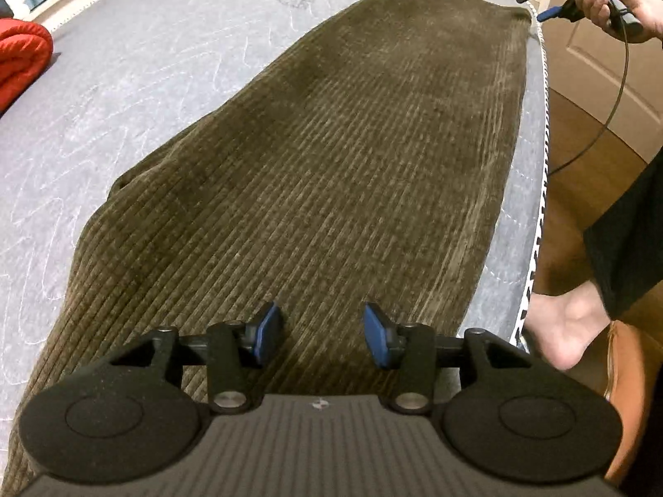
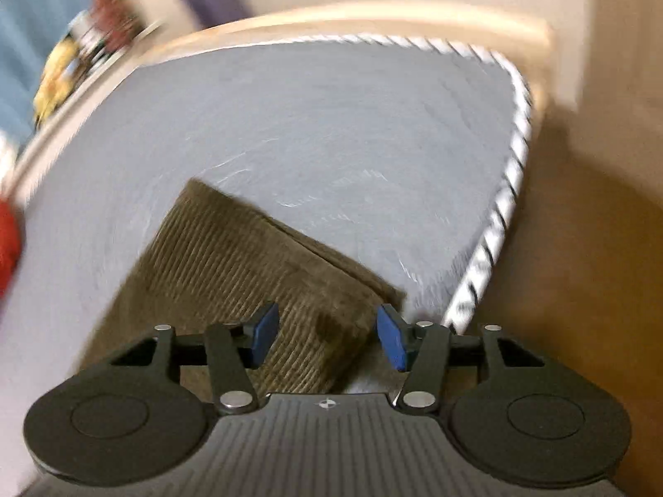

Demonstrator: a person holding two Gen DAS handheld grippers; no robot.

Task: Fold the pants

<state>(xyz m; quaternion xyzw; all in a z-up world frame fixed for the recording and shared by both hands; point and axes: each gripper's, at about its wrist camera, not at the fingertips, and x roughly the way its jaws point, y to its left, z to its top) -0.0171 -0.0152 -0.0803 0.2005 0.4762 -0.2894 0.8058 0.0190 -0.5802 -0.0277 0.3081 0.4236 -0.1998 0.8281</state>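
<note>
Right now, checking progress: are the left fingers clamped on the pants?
No: the left gripper hangs open above the brown pants, its blue fingers apart, gripping nothing.

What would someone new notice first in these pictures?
The brown corduroy pants stand out first, laid flat lengthwise along the right side of the grey mattress. The open left gripper hovers over their near end, while the right gripper, also open, sits over the far hem corner. A red blanket lies bunched at the mattress's left edge.
</note>
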